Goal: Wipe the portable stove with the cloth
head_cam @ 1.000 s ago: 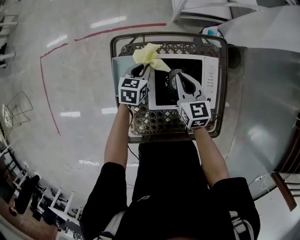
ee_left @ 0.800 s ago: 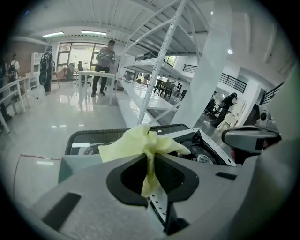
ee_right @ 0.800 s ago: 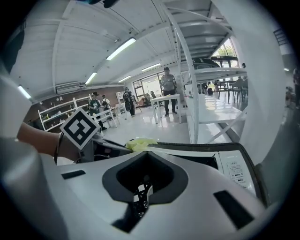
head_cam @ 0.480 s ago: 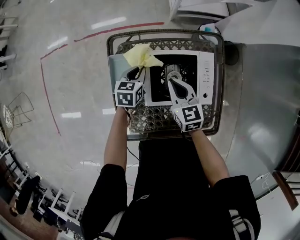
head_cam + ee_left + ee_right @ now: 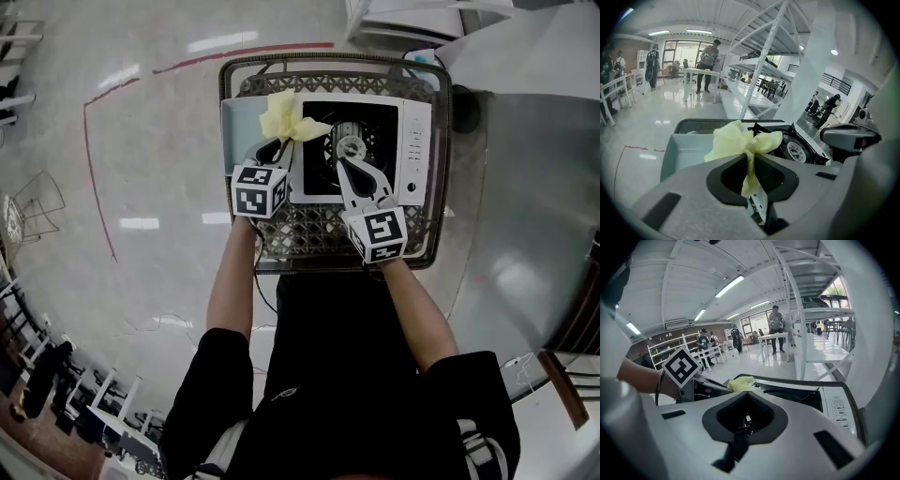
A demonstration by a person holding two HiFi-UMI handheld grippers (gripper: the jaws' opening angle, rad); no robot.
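Note:
The portable stove [image 5: 415, 155] is white with a black top and a round burner [image 5: 352, 148], and it lies in a dark woven basket [image 5: 328, 234]. My left gripper [image 5: 281, 145] is shut on the pale yellow cloth [image 5: 286, 117], which bunches above the stove's far left corner. In the left gripper view the cloth [image 5: 740, 140] is pinched between the jaws of the left gripper [image 5: 751, 157], with the burner [image 5: 794, 151] to its right. My right gripper [image 5: 345, 162] has its jaws together just before the burner, nothing visible between them. The right gripper view shows the right gripper [image 5: 745, 394] with the cloth [image 5: 740, 383] beyond it.
A pale grey panel [image 5: 239, 127] lies in the basket left of the stove. A red line [image 5: 244, 54] crosses the glossy floor beyond. White shelving [image 5: 412, 19] stands behind the basket and a grey surface [image 5: 534, 187] lies to its right. People stand far off [image 5: 710, 61].
Both grippers have shifted a little to the left and nearer to me. The cloth stays pinched in the left one over the stove's left edge.

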